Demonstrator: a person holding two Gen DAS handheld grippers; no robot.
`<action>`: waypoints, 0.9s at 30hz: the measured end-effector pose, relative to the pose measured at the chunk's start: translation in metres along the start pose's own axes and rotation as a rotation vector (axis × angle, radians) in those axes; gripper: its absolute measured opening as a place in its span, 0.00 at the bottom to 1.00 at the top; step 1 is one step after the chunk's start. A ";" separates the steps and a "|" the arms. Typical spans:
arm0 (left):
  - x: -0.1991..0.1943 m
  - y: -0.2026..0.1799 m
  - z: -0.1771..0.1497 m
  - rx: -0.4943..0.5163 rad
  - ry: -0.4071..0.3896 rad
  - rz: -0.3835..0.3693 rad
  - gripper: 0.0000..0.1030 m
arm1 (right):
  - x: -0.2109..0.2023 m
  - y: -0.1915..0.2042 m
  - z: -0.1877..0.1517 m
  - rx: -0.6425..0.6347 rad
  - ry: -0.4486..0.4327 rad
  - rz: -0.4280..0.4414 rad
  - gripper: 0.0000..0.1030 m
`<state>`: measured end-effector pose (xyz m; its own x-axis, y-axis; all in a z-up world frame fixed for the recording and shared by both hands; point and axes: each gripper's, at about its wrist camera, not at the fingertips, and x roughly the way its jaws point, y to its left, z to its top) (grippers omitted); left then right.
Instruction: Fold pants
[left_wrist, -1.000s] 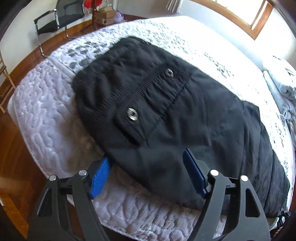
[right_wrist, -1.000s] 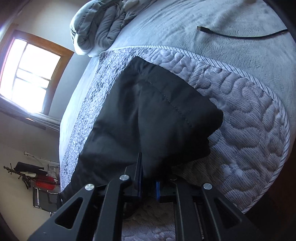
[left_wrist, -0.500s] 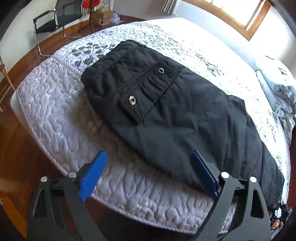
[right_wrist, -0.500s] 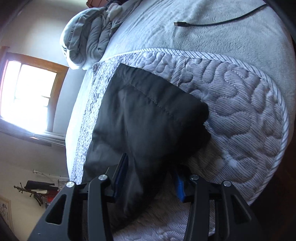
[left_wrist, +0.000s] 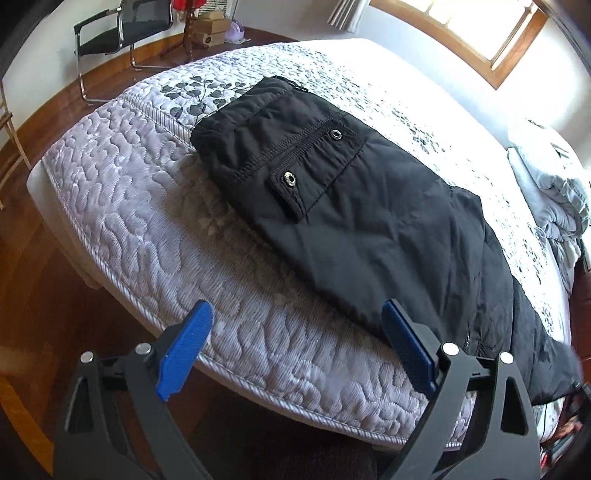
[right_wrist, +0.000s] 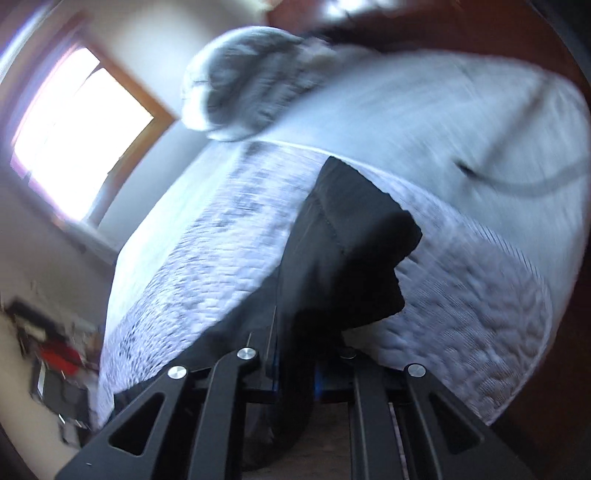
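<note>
Black quilted pants (left_wrist: 362, 221) lie folded lengthwise on the quilted bed (left_wrist: 129, 206), waistband with two metal snaps toward the far left. My left gripper (left_wrist: 295, 347) is open and empty, held off the bed's near edge, apart from the pants. In the blurred right wrist view the pants' leg end (right_wrist: 351, 266) hangs from my right gripper (right_wrist: 295, 373), whose jaws are closed on the black fabric, lifting it off the bed.
A rumpled grey duvet (left_wrist: 554, 199) lies at the head of the bed, also in the right wrist view (right_wrist: 251, 88). A dark cable (right_wrist: 517, 184) lies on the grey sheet. A black chair (left_wrist: 122, 29) and boxes (left_wrist: 210, 31) stand on the wooden floor.
My left gripper has let go of the pants' edge, opened wide and drawn back from the bed. My right gripper opened briefly, then closed on the leg end and is moving fast.
</note>
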<state>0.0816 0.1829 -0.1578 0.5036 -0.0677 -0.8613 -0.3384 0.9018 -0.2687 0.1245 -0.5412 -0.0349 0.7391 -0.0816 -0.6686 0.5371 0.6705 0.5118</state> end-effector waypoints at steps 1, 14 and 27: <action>-0.001 0.001 -0.001 0.002 -0.001 -0.002 0.90 | -0.005 0.018 0.000 -0.052 -0.009 0.001 0.12; -0.012 0.028 -0.012 -0.062 -0.005 -0.067 0.91 | -0.001 0.226 -0.110 -0.649 0.061 0.038 0.12; -0.023 0.059 -0.011 -0.143 -0.024 -0.111 0.91 | 0.069 0.276 -0.240 -0.870 0.266 -0.063 0.12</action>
<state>0.0419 0.2332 -0.1588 0.5622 -0.1522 -0.8129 -0.3881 0.8194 -0.4219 0.2262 -0.1845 -0.0694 0.5427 -0.0361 -0.8392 -0.0031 0.9990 -0.0450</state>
